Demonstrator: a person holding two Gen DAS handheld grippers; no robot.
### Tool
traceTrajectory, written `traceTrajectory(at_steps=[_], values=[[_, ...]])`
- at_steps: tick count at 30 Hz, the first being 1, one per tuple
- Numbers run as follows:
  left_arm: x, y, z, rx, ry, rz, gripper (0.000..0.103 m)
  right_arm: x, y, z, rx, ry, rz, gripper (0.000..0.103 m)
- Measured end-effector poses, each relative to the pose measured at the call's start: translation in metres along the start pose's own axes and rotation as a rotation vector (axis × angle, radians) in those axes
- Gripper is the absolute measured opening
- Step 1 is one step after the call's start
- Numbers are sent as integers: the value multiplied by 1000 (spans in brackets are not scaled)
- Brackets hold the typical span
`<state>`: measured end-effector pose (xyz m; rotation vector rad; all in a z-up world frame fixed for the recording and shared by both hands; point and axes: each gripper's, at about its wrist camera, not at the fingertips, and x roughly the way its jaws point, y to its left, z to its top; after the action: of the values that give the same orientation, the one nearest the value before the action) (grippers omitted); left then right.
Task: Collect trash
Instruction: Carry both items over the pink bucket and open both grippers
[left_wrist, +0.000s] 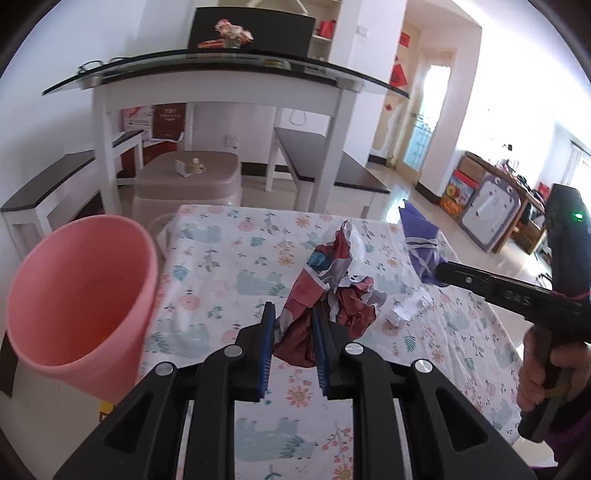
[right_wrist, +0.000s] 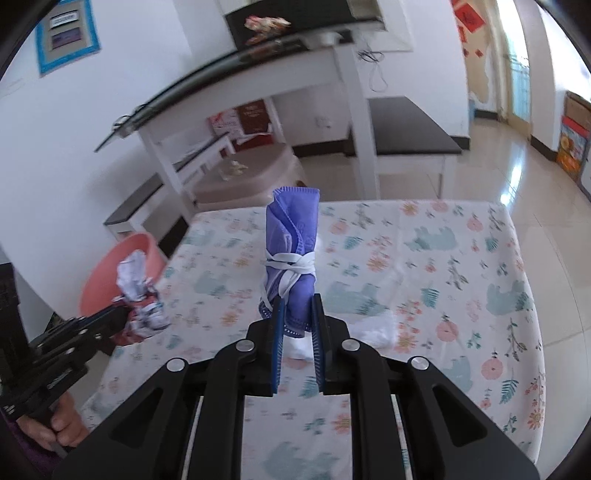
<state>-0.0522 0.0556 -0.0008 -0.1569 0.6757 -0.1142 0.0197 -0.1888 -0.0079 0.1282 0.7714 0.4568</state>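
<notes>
My left tool (left_wrist: 291, 321) is pinching a crumpled wrapper (left_wrist: 328, 291), red with white and blue print, and holds it clear of the desk (left_wrist: 229, 266). The pink bin (left_wrist: 81, 306) sits just off the desk's left edge, near the wrapper, mouth tipped toward me, and from the left wrist view it looks empty inside (the bottom is in shade, so I can't swear to it).

My right tool (right_wrist: 297, 314) is clamped on a rolled purple mask (right_wrist: 291, 258) bound with its own white ear loops; the roll stands upright between the pads, lifted off the desk. It is on the far side of the wrapper from the bin, so it has further to travel.

So I judge the task about halfway: both pieces are picked up, neither is in the bin yet. The wrapper should go in first, since it is the nearer one.

Something is still left on the desk. A white scrap (right_wrist: 373, 330) lies on the flowered cloth just right of the mask, and the left view shows a small white paper slip (left_wrist: 408, 308) in about the same place (whether these are one thing or two I can't tell). That will need another trip to the bin after these two drops.
</notes>
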Motion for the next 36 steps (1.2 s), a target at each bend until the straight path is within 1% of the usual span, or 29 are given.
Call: traceTrajectory(at_steps=[4, 7, 12, 17, 21, 26, 36], values=[[-15, 18, 1, -33, -32, 37, 18, 0, 35, 5, -64, -2, 59, 14], [-30, 36, 2, -60, -67, 85, 18, 9, 64, 11, -122, 9, 106, 14], [-53, 74, 2, -108, -114, 193, 18, 30, 119, 19, -206, 44, 205, 14], [-66, 114, 3, -181, -133, 291, 18, 55, 169, 26, -276, 81, 276, 14], [-68, 140, 1, -220, -129, 356, 18, 75, 194, 29, -295, 121, 311, 14], [-60, 163, -3, -252, -100, 411, 18, 100, 218, 27, -318, 169, 323, 14], [-36, 182, -13, -281, -31, 459, 19, 132, 245, 19, -355, 226, 313, 14]])
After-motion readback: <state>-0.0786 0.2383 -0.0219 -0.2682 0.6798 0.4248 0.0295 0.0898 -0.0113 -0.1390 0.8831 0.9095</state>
